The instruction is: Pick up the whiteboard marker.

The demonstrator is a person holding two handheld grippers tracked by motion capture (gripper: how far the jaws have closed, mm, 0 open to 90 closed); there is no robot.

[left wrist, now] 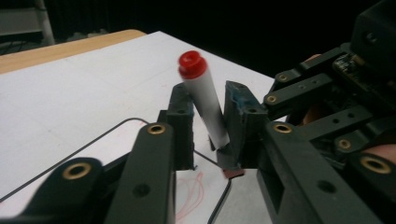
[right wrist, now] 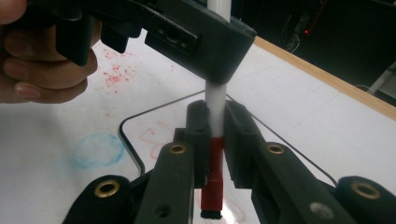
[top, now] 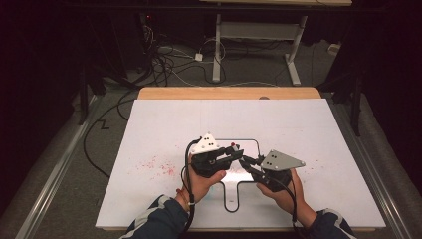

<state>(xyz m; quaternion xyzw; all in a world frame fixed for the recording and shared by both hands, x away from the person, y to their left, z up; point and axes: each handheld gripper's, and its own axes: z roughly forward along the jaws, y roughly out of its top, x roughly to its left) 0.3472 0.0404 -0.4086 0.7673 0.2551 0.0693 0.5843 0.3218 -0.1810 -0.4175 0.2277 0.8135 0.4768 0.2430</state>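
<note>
Tabletop: a white sheet [top: 318, 149] covers it under both your tools, with a bare wooden strip [top: 229, 93] along the edge farthest from them.
Outline: a black rounded outline [top: 254, 144] is drawn on the sheet directly below the two tools, its narrow stem running back towards you between your hands.
Marks: red specks [top: 157, 167] lie scattered on the sheet just outside your left tool; in the right gripper view a pale blue smudge [right wrist: 98, 149] sits on the sheet to the left of the jaws, with faint red scribbles beside it.
Room: dark beyond the tabletop, with cables [top: 164, 64] on the floor and the white legs of another table [top: 259, 35] well past the tools.
Marker: a slim white marker [left wrist: 205, 105] with a red end cap [left wrist: 192, 64] and a red section [right wrist: 215, 172] at the opposite end; it spans the gap between your two tools, above the outline.
Left tool [left wrist: 209, 122]: you have it pressed onto the white barrel, the marker leaning between its jaws with the red end cap above them.
Right tool [right wrist: 215, 135]: you have it clamped on the marker where white meets red, the red section running down between its jaws.
</note>
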